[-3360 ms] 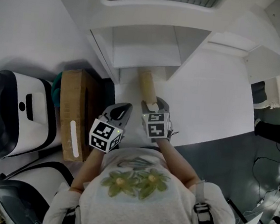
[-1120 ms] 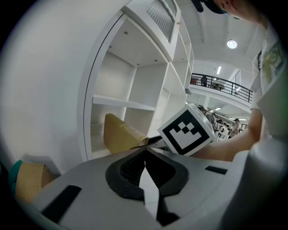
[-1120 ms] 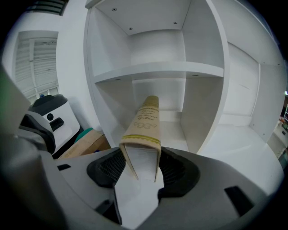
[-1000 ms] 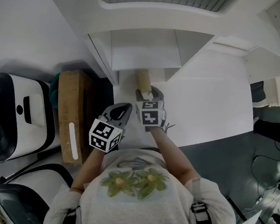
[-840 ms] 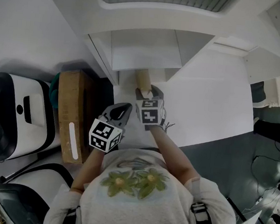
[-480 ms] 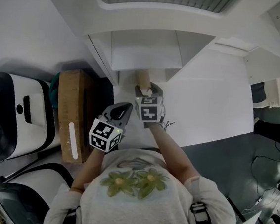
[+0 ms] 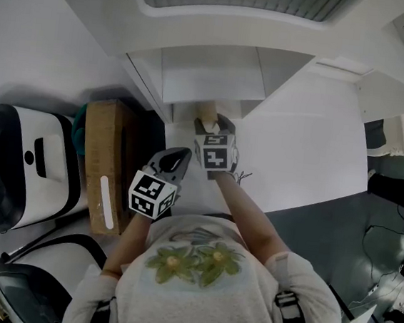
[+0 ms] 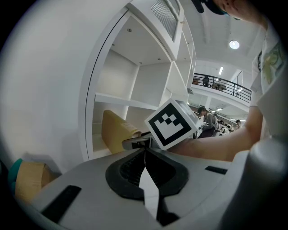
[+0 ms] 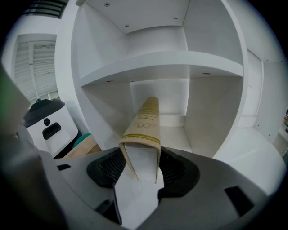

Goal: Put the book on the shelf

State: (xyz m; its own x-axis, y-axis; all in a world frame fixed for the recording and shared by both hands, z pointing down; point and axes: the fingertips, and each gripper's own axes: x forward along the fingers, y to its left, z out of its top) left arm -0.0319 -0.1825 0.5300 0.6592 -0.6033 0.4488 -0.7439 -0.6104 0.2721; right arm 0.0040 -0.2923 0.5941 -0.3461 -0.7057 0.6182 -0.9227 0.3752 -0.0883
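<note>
A tan book stands spine-up between the jaws of my right gripper, which is shut on its near end. Its far end reaches into the lower compartment of the white shelf. In the head view only a short piece of the book shows, between the shelf and the right gripper. My left gripper hangs back, low and to the left, shut with nothing in it. From the left gripper I see the book going into the shelf.
A brown cardboard box stands left of the shelf, a teal object behind it. A white and black machine sits further left, and also shows in the right gripper view as the machine. The shelf's side wall bounds the compartment on the right.
My right gripper has carried the book forward, so more of it lies inside the shelf compartment. The left gripper has stayed where it was.
</note>
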